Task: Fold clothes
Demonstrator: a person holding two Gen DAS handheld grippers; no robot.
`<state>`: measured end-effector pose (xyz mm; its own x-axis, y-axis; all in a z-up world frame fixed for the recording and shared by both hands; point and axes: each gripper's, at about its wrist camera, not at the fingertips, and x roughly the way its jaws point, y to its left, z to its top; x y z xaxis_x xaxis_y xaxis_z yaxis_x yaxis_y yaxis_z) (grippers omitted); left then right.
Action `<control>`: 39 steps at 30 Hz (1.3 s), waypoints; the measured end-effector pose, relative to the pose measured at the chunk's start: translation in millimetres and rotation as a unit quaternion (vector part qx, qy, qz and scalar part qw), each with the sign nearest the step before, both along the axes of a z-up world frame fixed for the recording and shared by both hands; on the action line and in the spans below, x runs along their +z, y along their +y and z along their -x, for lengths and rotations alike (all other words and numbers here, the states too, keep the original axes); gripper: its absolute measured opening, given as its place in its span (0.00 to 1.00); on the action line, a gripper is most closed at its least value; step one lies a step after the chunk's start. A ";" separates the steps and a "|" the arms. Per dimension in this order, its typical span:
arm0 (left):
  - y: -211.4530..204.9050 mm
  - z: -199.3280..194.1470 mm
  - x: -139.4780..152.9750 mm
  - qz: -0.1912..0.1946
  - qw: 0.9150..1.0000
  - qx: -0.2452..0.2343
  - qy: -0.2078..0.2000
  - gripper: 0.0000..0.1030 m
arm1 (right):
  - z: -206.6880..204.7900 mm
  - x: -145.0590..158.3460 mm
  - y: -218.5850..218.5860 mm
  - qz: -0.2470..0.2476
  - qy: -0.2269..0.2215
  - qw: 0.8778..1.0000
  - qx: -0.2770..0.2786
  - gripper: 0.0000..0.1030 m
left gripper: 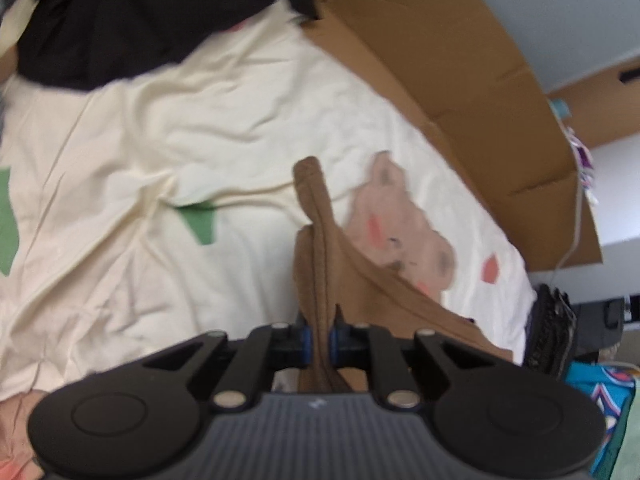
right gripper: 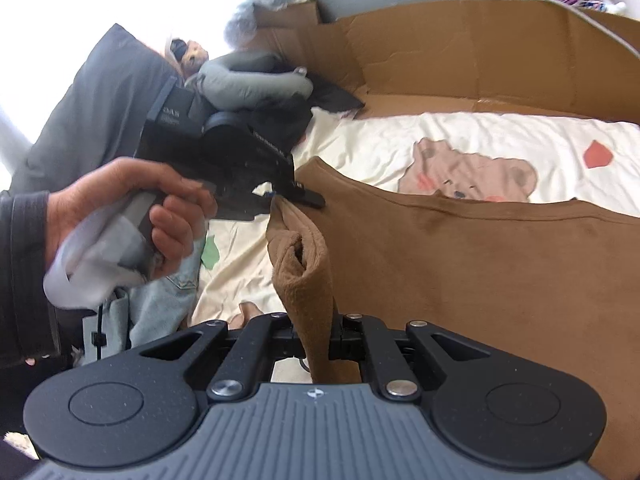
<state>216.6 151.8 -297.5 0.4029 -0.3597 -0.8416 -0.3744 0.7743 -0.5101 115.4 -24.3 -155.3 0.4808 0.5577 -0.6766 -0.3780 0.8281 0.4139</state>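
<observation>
cream bedding (right gripper: 480, 136) is lying under the brown garment (right gripper: 480, 280); left gripper (right gripper: 276, 196) and right gripper (right gripper: 316, 340) are each pinching its bunched edge between closed fingers. keeping both corners level and taut should be giving a clean fold.

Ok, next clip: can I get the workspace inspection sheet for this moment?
Surface: cream bedsheet with bear print, wrinkled.
Job's things: brown soft-fabric garment, spread on the sheet, one edge bunched.
Clutter: black garment; light denim piece; grey pillow.
Grippers: left hand-held gripper and right hand-held gripper both shut on the brown garment.
Cables: thin white cable.
Surroundings: brown cardboard sheets.
</observation>
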 end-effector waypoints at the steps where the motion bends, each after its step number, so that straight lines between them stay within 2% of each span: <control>1: -5.3 -0.9 7.6 -0.003 1.000 -0.005 -0.003 0.09 | 2.2 3.3 -4.6 -0.002 -0.002 1.000 -0.006 0.04; 5: -25.2 -8.6 33.5 -0.008 0.999 -0.032 -0.002 0.08 | 9.2 19.6 -26.4 -0.017 -0.006 0.999 -0.036 0.04; 9: -49.8 -24.0 56.7 -0.029 0.996 -0.082 0.011 0.08 | 10.8 33.5 -47.8 -0.037 -0.011 0.997 -0.072 0.03; 15: -83.6 -46.5 82.9 -0.079 0.991 -0.098 0.039 0.08 | 10.8 40.3 -72.5 -0.064 -0.017 0.992 -0.107 0.03; 20: -124.9 -59.7 91.6 -0.115 0.984 -0.124 0.054 0.08 | 18.4 37.4 -92.9 -0.078 -0.006 0.987 -0.143 0.03; 24: -158.1 -59.7 97.6 -0.134 0.980 -0.142 0.049 0.08 | 24.9 36.5 -116.4 -0.088 0.015 0.978 -0.191 0.02; 29: -190.4 -60.1 107.0 -0.144 0.978 -0.144 0.036 0.08 | 34.5 37.5 -135.7 -0.096 0.021 0.969 -0.226 0.02; 34: -214.1 -57.0 111.2 -0.125 0.983 -0.132 0.027 0.08 | 45.9 31.7 -153.9 -0.101 0.023 0.960 -0.258 0.02; 39: -235.6 -53.0 112.5 -0.140 0.982 -0.124 0.016 0.08 | 49.3 24.2 -176.5 -0.110 0.021 0.955 -0.276 0.02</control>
